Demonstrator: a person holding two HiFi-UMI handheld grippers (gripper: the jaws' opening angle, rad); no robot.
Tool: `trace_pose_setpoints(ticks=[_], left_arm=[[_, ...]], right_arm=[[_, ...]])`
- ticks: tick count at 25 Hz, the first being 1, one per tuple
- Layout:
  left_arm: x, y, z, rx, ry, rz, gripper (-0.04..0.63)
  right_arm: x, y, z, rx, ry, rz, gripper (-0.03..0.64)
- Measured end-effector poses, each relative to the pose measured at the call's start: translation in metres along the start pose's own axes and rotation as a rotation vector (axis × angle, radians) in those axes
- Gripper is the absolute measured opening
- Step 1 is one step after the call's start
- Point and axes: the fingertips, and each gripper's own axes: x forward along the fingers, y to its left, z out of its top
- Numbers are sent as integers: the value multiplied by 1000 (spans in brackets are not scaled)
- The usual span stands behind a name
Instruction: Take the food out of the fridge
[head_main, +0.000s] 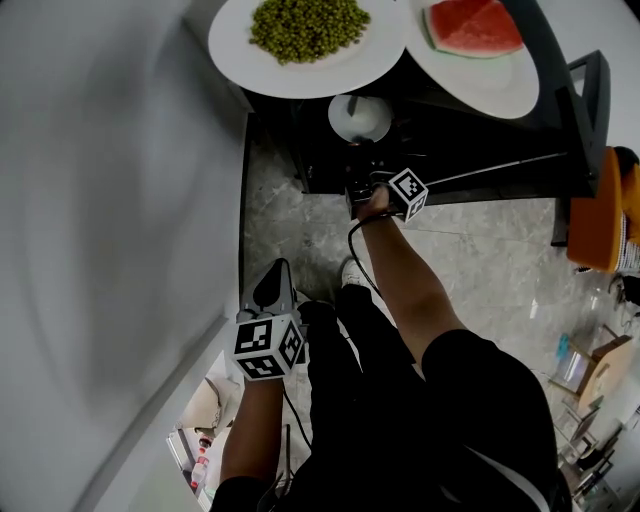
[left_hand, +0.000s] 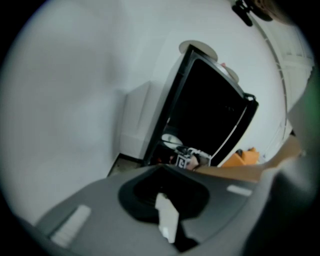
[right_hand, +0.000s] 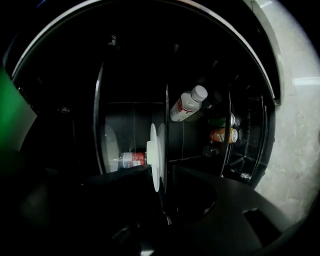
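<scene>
Right gripper view alone: 2 bottles (right_hand: 187, 106) beyond plate (right_hand: 154, 160) edge-on between parted right gripper (right_hand: 161, 172) jaws; left gripper (head_main: 272, 288) jaws together.

Person in black short-sleeved top (head_main: 480, 400) and black trousers (head_main: 350, 340), white shoe (head_main: 350, 272), black cable (head_main: 350, 238) along right forearm, black-and-white square-marker cubes (head_main: 268, 348) on grey left gripper (head_main: 273, 285) and right gripper (head_main: 358, 168)
</scene>
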Motion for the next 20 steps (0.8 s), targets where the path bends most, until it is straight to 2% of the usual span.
trace_pose_setpoints(ticks=[9, 15, 18, 20], left_arm=[[1, 1, -9, 10, 23, 9, -5], [-1, 7, -9, -29, 20, 29, -5], [-1, 5, -8, -22, 22, 29, -5], [0, 2, -6, -17, 23, 25, -5]], right_arm=[[22, -9, 5, 30, -20, -24, 118], [19, -10, 5, -10, 11, -23, 123], [9, -9, 4, -35, 29, -18, 97], [4, -6, 3, -39, 41, -11, 56]])
